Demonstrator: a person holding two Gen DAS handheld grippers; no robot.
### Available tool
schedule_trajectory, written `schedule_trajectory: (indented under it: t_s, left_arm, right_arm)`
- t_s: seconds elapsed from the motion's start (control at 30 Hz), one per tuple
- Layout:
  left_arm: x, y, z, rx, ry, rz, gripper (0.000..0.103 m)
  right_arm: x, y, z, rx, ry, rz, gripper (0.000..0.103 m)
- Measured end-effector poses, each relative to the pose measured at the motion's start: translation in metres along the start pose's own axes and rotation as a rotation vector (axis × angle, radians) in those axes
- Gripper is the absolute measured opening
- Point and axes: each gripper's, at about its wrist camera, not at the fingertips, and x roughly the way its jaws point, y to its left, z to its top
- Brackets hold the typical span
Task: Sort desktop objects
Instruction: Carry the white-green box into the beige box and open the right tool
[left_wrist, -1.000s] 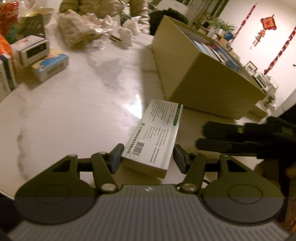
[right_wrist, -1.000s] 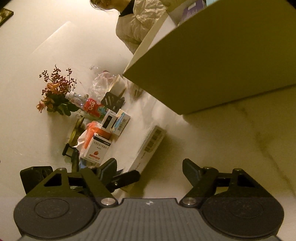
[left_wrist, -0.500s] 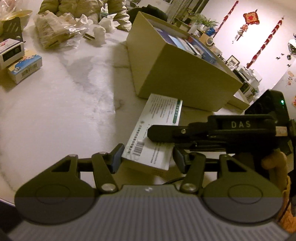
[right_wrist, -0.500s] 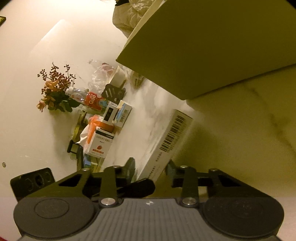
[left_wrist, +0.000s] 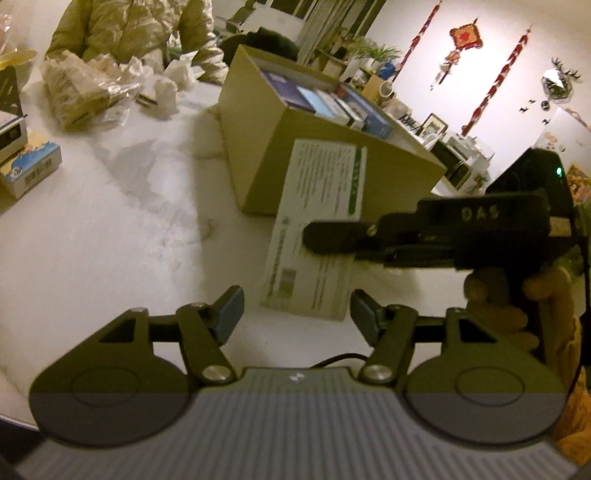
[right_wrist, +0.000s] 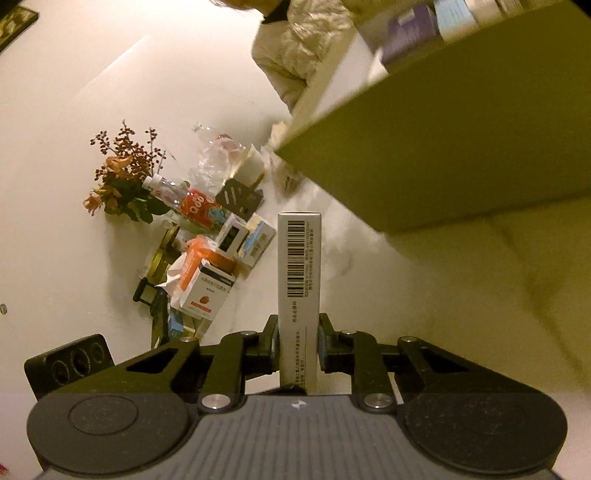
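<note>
Left to right across the left wrist view. Far left edge of the white marble-patterned table (left_wrist: 110, 236): small blue-and-white carton (left_wrist: 27, 168), untouched. Behind it, a crumpled clear plastic bag (left_wrist: 85, 92) in front of a seated person in a pale quilted jacket (left_wrist: 129, 29).

Left gripper (left_wrist: 295, 314): released, jaws apart, nothing between the pads. Its jaws have just been opening; a second ago they flanked the near end of the long white medicine box with green stripe (left_wrist: 317, 236), which now lies just beyond the fingertips, clear of both.

Centre: open tan cardboard box (left_wrist: 258, 147), flat packs already standing inside. The white box's far end overlaps its near wall in this view; touching or not, cannot tell.

Right: right gripper (left_wrist: 332, 236) reaches in from the side, held by a hand (left_wrist: 498, 295). Right wrist view: right gripper (right_wrist: 295, 341) clenched on the white box, pads pressing both broad faces, barcode edge facing the camera. Its jaws have just been closing; a second ago they stood wide with the box off to one side.

Reading: handover left to right is complete, and the box appears to sit off the table. Next step, probably: carry it over the cardboard wall and slot it among the packs
</note>
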Motion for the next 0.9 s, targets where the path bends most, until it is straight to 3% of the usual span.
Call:
schedule_trajectory:
  t_s: [0.2,0.5,0.9]
  left_arm:
    - [-0.007,-0.002,0.001,0.009,-0.031,-0.036,0.068]
    - [-0.006,0.006,0.002,-0.011,-0.036,-0.019,0.069]
    - [-0.005,0.019,-0.001,-0.045,-0.018,0.019,0.074]
  right_arm:
    - [-0.024,0.018,0.019,-0.089,-0.048,-0.021,0.022]
    - [-0.053,0.034,0.063,-0.176,-0.134,-0.066,0.022]
    - [-0.064,0.007,0.161,-0.132,-0.206,-0.192,0.022]
